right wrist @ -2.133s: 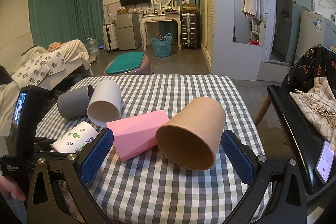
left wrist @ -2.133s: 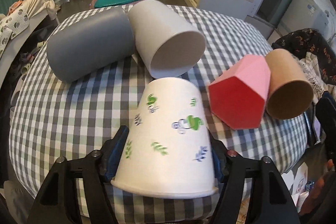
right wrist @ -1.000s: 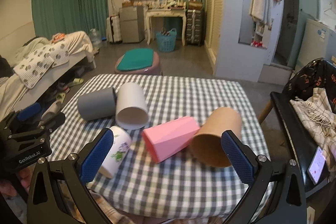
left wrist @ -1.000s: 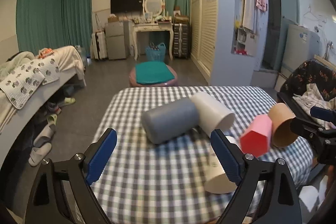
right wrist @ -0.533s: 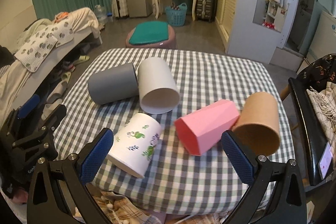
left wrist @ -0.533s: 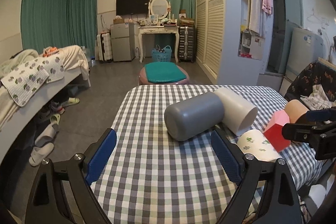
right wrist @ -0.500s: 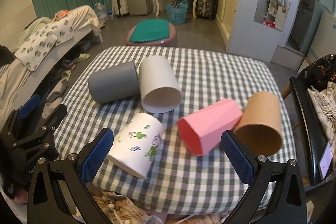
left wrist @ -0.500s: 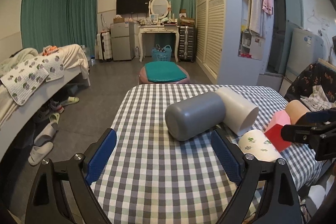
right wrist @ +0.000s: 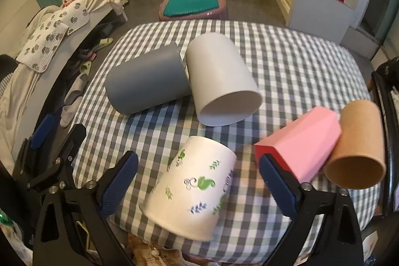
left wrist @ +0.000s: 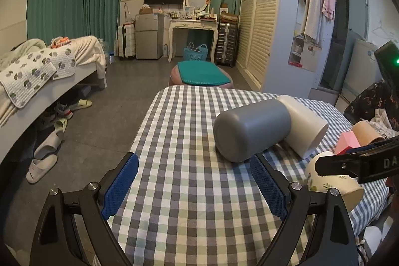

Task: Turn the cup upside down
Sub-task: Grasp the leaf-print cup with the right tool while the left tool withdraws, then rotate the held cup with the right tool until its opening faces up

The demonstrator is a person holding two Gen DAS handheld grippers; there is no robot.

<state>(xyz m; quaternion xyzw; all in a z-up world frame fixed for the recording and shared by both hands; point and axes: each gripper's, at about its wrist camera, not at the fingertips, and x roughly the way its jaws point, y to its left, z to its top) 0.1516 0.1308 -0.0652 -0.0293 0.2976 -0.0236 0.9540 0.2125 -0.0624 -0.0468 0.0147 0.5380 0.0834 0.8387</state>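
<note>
Five cups: all lie on their sides on the checked surface; I take the white leaf-print cup as my landmark.
Left hand-held gripper: well left of the landmark cup at the surface's edge; I see its blue pads spread wide with only bare cloth between them, holding nothing.
Grey cup: up and to the left of the landmark cup, closed base toward the left hand-held gripper, its open end touching the pale cup.
Pale cup: straight beyond the landmark cup, mouth turned toward my right camera.
Leaf-print cup: near the front edge of the surface, wide mouth toward me, tilted, not yet upside down.
Right hand-held gripper: over the landmark cup; its pads stand wide apart on either side of the cup, apart from its walls, gripping nothing.
Pink faceted cup: just right of the landmark cup.
Brown cup: farthest right, touching the pink one.
</note>
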